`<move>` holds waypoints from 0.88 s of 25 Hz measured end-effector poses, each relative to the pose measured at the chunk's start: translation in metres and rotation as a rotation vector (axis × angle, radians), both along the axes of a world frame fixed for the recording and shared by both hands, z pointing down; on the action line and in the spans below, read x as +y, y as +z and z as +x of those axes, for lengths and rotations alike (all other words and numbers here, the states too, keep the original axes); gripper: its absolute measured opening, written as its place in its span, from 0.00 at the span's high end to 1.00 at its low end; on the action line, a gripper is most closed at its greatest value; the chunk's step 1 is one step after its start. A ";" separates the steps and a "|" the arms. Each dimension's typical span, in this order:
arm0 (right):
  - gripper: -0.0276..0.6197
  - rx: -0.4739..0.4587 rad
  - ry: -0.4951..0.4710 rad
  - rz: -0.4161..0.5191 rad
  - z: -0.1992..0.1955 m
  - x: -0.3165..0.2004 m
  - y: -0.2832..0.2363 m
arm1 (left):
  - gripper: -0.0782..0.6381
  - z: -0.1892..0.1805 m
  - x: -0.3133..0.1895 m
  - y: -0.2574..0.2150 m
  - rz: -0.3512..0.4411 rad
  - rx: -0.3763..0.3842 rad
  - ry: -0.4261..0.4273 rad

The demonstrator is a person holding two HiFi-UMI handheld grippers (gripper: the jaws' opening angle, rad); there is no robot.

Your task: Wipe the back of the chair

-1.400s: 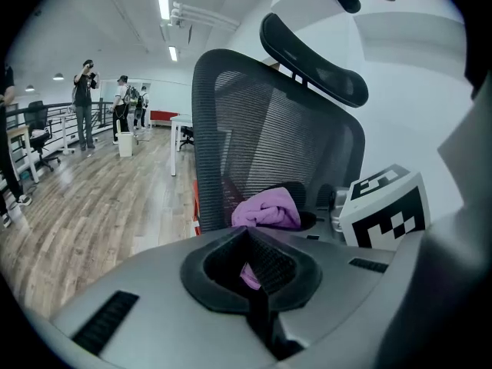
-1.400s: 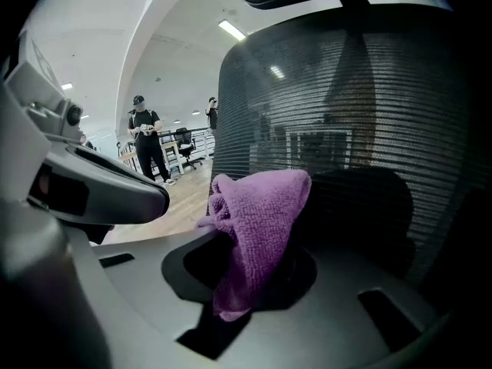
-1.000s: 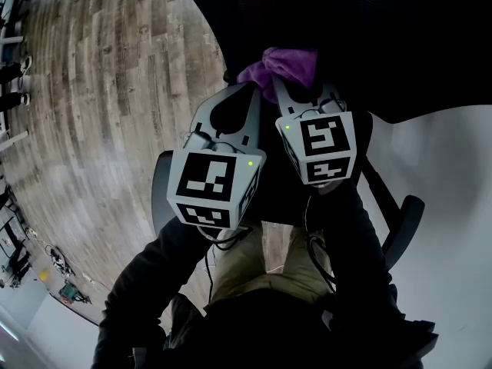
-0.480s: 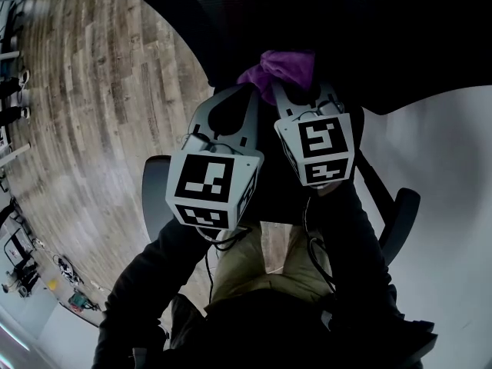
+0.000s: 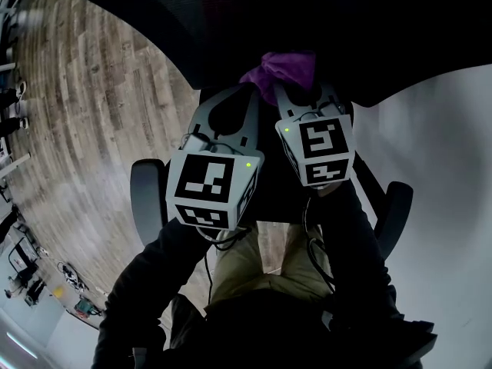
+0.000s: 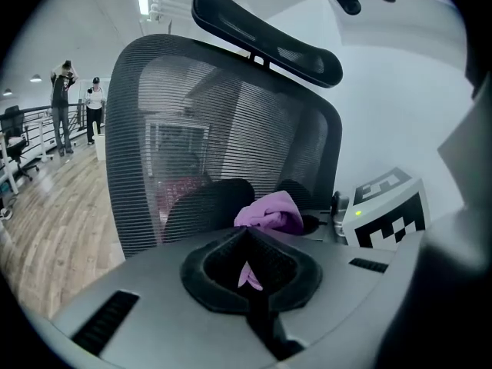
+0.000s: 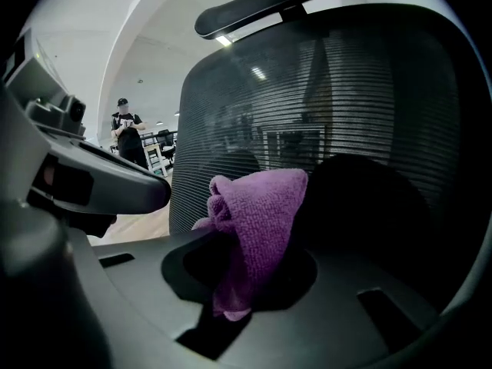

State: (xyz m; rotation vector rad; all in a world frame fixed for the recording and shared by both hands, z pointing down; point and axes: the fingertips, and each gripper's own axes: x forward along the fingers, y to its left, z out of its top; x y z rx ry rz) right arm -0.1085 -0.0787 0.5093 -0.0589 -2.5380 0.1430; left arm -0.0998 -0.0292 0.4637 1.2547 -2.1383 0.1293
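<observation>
Right gripper view first: what sits between the jaws?

A purple cloth (image 7: 260, 225). The right gripper (image 7: 246, 241) has its jaws closed on it. The cloth is a nubby terry weave, bunched into a lump above the tips, with one end hanging down through the hollow between the jaws.

And the chair?

The chair back (image 7: 346, 98) fills the view just behind the cloth. It is black mesh with fine horizontal ribbing, thin enough that the room shows through it. I cannot tell whether the cloth touches the mesh.

What does the left gripper view show?

The left gripper (image 6: 246, 231) has its jaw tips drawn together with nothing clearly pinched. A sliver of purple shows through the hollow behind them. The cloth (image 6: 269, 211) sits just beyond the tips and to the right, beside the right gripper's marker cube (image 6: 384, 215). The headrest (image 6: 269, 37), a curved black bar, tops the mesh back (image 6: 192, 129).

Head view?

Both grippers point up side by side, the left gripper (image 5: 247, 92) next to the right gripper (image 5: 300, 81). The cloth (image 5: 288, 66) is at the lower edge of the dark chair back (image 5: 231, 21). An armrest (image 5: 146, 198) shows on each side, above the wood floor (image 5: 92, 91).
</observation>
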 end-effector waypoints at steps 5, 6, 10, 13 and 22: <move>0.85 -0.003 0.040 0.002 0.017 -0.023 0.004 | 0.89 0.017 -0.017 0.005 0.024 -0.007 0.004; 0.85 -0.004 0.041 0.002 0.019 -0.026 0.004 | 0.89 0.020 -0.021 0.005 0.030 -0.009 0.003; 0.85 -0.008 0.043 0.002 0.025 -0.035 0.008 | 0.89 0.027 -0.033 0.008 0.044 -0.021 0.004; 0.85 -0.007 0.044 0.001 0.027 -0.040 0.008 | 0.89 0.030 -0.039 0.007 0.050 -0.032 0.001; 0.85 -0.004 0.068 0.005 0.043 -0.068 0.007 | 0.89 0.042 -0.066 0.004 0.064 -0.033 0.020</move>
